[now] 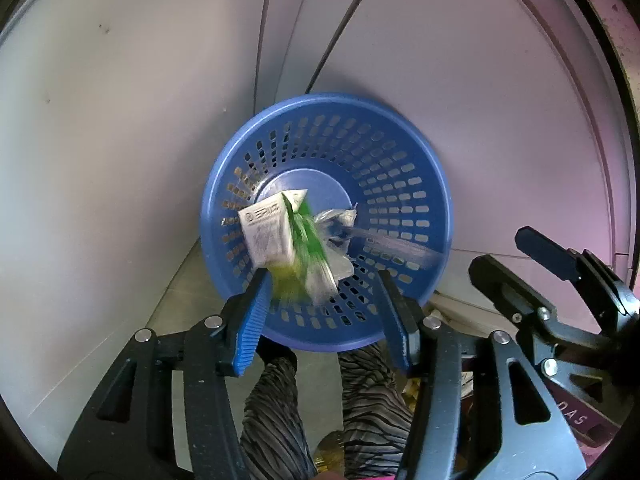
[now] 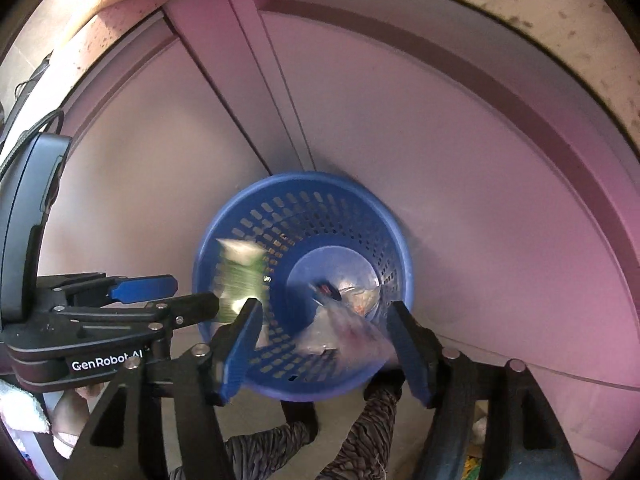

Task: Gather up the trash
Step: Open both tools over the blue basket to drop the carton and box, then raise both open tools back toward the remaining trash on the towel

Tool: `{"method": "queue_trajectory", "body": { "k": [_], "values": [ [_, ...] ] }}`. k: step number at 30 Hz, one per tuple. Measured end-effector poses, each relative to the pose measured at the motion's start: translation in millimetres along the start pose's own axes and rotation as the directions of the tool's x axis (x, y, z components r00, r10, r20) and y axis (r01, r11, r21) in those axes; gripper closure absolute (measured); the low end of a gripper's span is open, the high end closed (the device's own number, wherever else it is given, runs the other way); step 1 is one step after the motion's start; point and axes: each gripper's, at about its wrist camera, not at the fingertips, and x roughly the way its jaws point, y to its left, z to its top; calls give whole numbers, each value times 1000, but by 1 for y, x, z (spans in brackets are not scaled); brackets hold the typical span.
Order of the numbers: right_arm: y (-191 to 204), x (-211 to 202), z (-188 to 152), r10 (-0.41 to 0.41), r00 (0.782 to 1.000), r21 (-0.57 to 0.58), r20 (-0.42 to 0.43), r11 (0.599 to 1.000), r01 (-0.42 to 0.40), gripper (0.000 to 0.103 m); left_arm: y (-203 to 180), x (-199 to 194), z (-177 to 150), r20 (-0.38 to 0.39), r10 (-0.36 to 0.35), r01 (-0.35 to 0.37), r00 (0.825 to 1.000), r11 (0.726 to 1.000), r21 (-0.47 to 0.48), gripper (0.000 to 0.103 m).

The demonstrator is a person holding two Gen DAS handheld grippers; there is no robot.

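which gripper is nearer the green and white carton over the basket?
Left. The left gripper is open right behind the blurred carton; the right gripper is beside it, over a clear wrapper and the blue basket.

Blue perforated plastic basket (image 1: 400, 168), round, upright on the floor against pale cabinet doors, seen from above. Green-and-white carton (image 1: 280, 236), motion-blurred, tilted, over the basket's mouth at its left side, printed white panel facing up. Clear crumpled plastic wrapper (image 1: 336, 236) just right of it, also blurred. In the right wrist view another clear wrapper (image 2: 340, 336) hangs blurred over the near rim; crumpled scraps (image 2: 360, 296) lie on the basket bottom.
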Motion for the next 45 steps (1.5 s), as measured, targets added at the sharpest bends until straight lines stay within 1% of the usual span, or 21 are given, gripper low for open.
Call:
{"method": "queue_trajectory", "body": {
  "k": [8,13,17,23,29,35,38,39,41,45],
  "values": [
    [0,-14,2,15,1000,10,11,1000,-15,35,9,-12,-1,14,6,-6,1000,1000,-24,48],
    [0,-34,3,39,999,2,26,999,-39,35,9,-27,-2,39,7,-6,999,999,-36,48],
    [0,-54,6,74,996,-9,40,997,-73,35,7,-49,-2,76,10,-8,997,999,-35,48],
    [1,-82,13,121,990,-41,69,992,-118,34,2,-88,2,143,-5,13,990,998,-54,48],
    [-1,-124,23,175,978,-67,109,983,-168,32,-10,-135,11,232,-11,19,973,999,-35,48],
    [-15,-172,43,219,959,-87,182,975,-206,28,-27,-179,28,317,-24,30,948,999,-14,48],
    [-22,-193,53,219,951,-97,219,975,-202,24,-36,-197,40,350,-42,47,936,999,-6,47],
    [-27,-201,59,218,947,-98,235,975,-200,23,-39,-202,44,361,-47,52,931,999,-4,43],
    [-35,-213,67,222,940,-96,258,974,-204,22,-46,-214,54,388,-60,64,920,998,1,40],
    [-57,-233,87,220,929,-80,298,975,-206,20,-59,-225,73,416,-81,83,906,996,14,40]
  ]
}}
